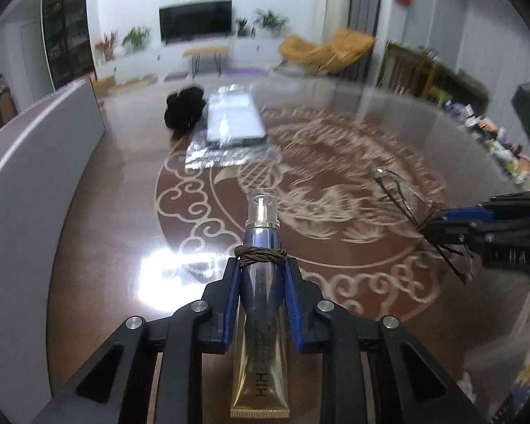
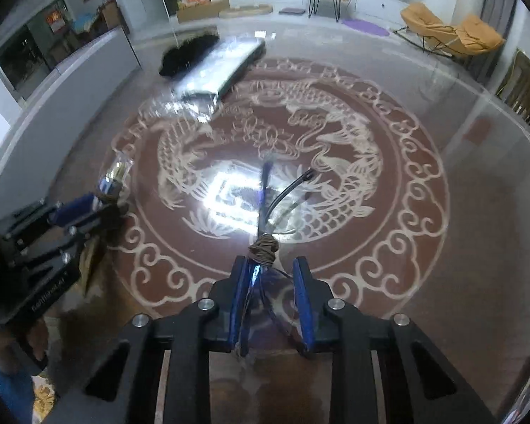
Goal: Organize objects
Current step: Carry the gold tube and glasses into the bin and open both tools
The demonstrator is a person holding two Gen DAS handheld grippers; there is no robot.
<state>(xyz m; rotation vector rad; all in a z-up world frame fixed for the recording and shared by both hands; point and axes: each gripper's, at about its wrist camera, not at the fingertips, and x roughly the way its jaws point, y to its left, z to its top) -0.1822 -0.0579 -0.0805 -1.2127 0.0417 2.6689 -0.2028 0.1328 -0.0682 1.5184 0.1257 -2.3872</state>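
Observation:
In the left wrist view my left gripper (image 1: 261, 265) is shut on a cosmetic tube (image 1: 261, 304). The tube is gold with a blue neck and a clear cap, and it points away from me above the table. A brown cord is wound across the fingertips. At the right edge my right gripper (image 1: 438, 226) is shut on a pair of thin-framed eyeglasses (image 1: 402, 190). In the right wrist view the right gripper (image 2: 270, 265) clamps the folded eyeglasses (image 2: 265, 194), whose dark temples stick out ahead. The left gripper (image 2: 99, 205) with the tube (image 2: 118, 169) is at the left.
The round glass-topped table (image 1: 123, 212) has a brown and cream dragon pattern. At its far side lie a black furry item (image 1: 184, 107) and a silvery box in clear wrap (image 1: 231, 120), also seen as the furry item (image 2: 190, 53) and the box (image 2: 222, 67). A grey panel (image 1: 35, 148) borders the left.

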